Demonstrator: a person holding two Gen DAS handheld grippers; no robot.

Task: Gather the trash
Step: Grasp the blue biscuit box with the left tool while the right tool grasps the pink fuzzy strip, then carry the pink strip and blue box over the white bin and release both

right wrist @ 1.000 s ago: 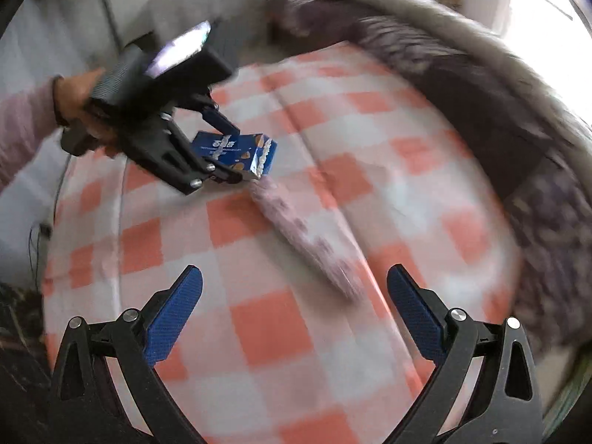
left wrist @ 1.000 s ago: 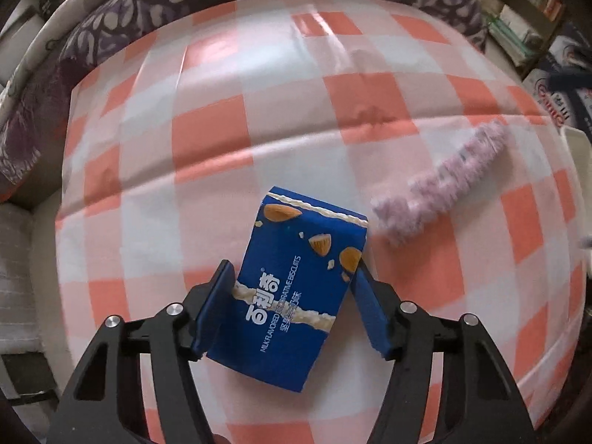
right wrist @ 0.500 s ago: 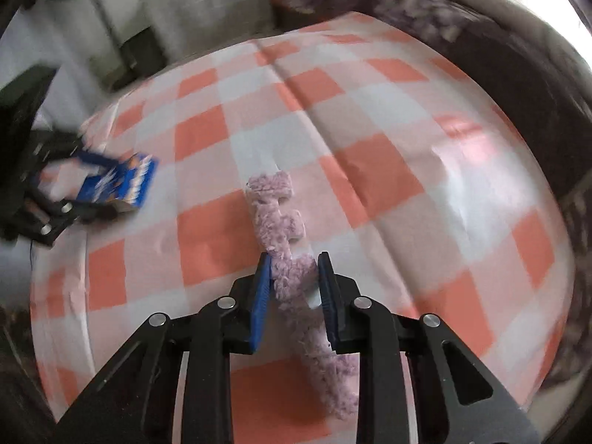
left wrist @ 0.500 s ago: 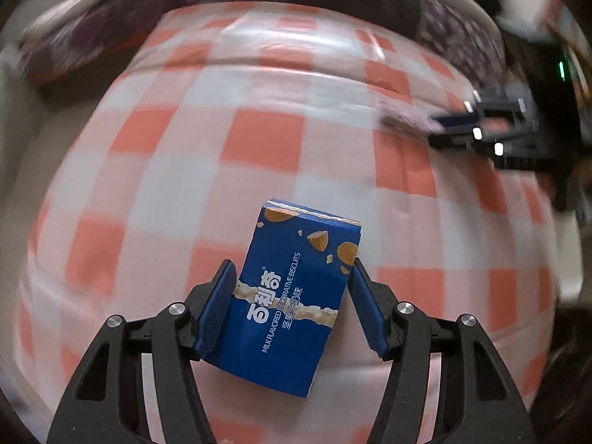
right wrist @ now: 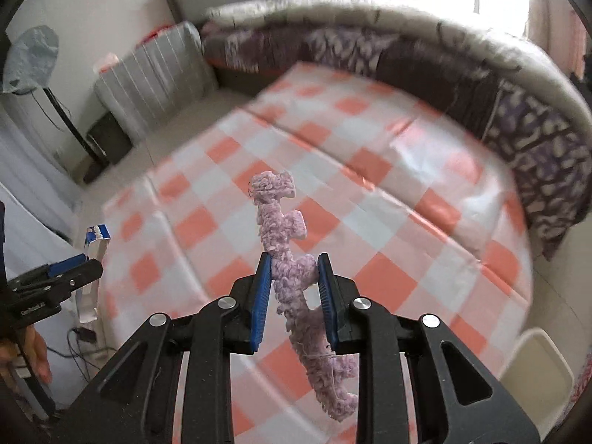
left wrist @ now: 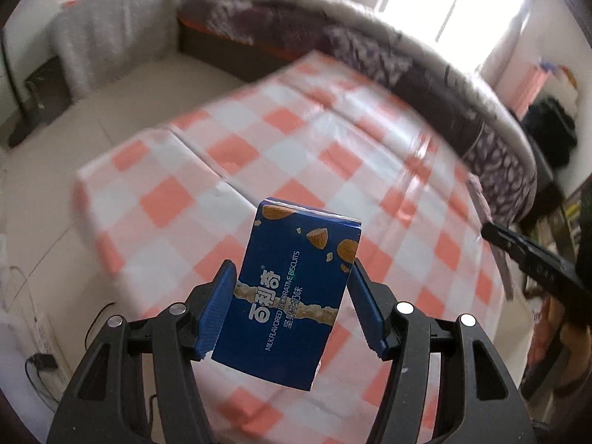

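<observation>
Both items were lifted clear of the checked tablecloth (left wrist: 318, 140).
Blue biscuit box (left wrist: 292, 292) was clamped by the left gripper (left wrist: 292, 307); purple fuzzy strip (right wrist: 292, 277) was pinched within the right gripper (right wrist: 294, 288), above that cloth.

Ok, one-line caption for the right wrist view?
Right claw grips a fuzzy purple strip lifted above the checked tablecloth.

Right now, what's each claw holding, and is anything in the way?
Left gripper shut on blue cardboard biscuit box. Right gripper shut on fuzzy lilac yarn strip. Both lifted clear of checked tablecloth. Nothing blocking.
</observation>
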